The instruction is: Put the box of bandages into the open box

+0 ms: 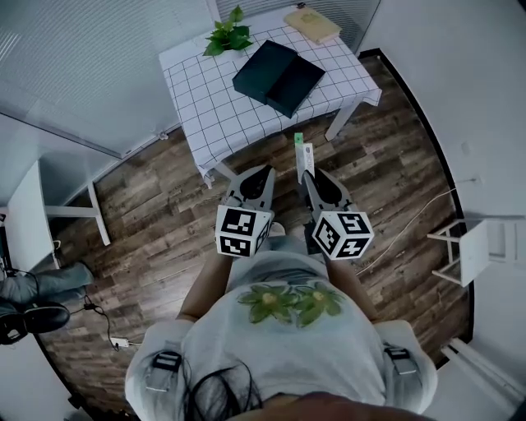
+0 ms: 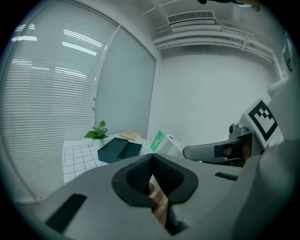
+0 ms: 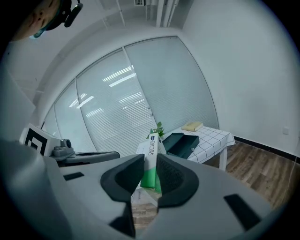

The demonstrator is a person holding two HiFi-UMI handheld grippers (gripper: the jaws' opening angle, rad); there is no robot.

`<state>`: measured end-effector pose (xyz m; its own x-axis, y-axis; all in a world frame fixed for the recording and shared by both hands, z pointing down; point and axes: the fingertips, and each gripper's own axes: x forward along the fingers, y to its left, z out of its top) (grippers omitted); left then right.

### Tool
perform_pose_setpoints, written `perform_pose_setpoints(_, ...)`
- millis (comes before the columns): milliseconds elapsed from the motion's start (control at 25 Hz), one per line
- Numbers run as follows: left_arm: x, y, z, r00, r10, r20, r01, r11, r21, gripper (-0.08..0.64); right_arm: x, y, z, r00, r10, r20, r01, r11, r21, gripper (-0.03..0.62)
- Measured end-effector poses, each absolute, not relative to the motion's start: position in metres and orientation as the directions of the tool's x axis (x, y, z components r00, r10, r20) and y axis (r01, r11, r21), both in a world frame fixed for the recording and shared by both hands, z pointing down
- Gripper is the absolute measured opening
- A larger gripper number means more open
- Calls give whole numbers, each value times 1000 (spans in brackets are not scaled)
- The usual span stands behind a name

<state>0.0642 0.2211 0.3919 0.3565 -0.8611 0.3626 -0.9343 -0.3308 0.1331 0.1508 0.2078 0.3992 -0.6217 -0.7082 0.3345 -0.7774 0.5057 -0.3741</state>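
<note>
Step in hand: transport of the load to the table, judged from the distance yet to cover.

- Right gripper: jaws closed on the white-and-green cardboard box of bandages. The box stands upright between the pads, gripped at its lower part, with its upper end projecting past the jaw tips.
- Left gripper: jaw tips together, nothing between them; only wooden floor shows through the slit behind the tips.
- Both grippers are held side by side in front of the person, over the floor, near of the table.
- Target: the dark rectangular open box, lying with its lid folded out flat on the small table with the white grid-pattern cloth, well apart from the load.
- Also on the table: a green leafy plant at the far left and a tan flat box at the far right.

Next move, as a judgement: carry the right gripper forward over the table edge, align the load above the open compartment, lower it, then part the jaws
</note>
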Motion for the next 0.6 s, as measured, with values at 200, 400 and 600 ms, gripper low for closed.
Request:
perform_pose_setpoints(200,66,211,400,350,-857,378,-937,-327,125,8,152,192,406,-623,-708,333,-776,504,-380,86)
perform_pose_setpoints(400,62,191,406,350,-851,392,-937,-323,134,8,149,173,409,-623,-703,344,-777,501,-382,86)
perform_pose_setpoints(600,59,163,410,372,-839,396,-928,-345,143,8,144,149,411,-611,-709,353,-786,489,-378,86)
